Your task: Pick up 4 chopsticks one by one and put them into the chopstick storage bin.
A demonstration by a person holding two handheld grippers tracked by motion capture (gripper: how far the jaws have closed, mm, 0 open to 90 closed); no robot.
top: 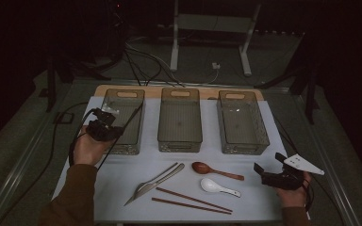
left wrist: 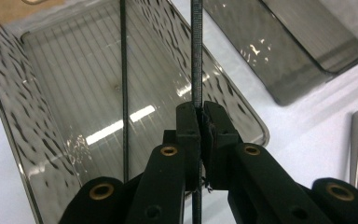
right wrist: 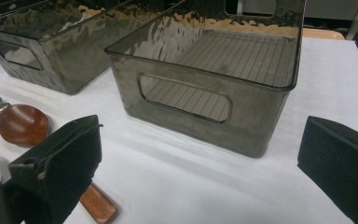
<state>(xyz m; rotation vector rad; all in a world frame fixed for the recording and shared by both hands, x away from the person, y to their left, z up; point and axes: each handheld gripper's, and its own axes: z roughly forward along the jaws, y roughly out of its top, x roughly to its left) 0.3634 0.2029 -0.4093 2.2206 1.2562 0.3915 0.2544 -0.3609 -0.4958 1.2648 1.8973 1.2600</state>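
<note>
My left gripper (top: 114,130) hovers at the left smoky bin (top: 107,101), shut on a thin black chopstick (top: 133,117) that slants across the bin's front right corner. In the left gripper view the jaws (left wrist: 200,110) pinch one black chopstick (left wrist: 196,56) upright. A second black chopstick (left wrist: 123,70) runs parallel to its left, and its lower end is hidden behind the jaws. Below them lies the bin's ribbed floor (left wrist: 74,93). My right gripper (top: 269,165) rests open at the table's front right, and its wide-apart jaws (right wrist: 200,136) face the right bin (right wrist: 261,126).
A middle bin (top: 179,141) and a right bin (top: 245,146) stand in a row with the left one. In front lie metal cutlery (top: 158,179), a wooden spoon (top: 202,167), a white spoon (top: 212,185) and brown chopsticks (top: 193,200). Cables trail off the left edge.
</note>
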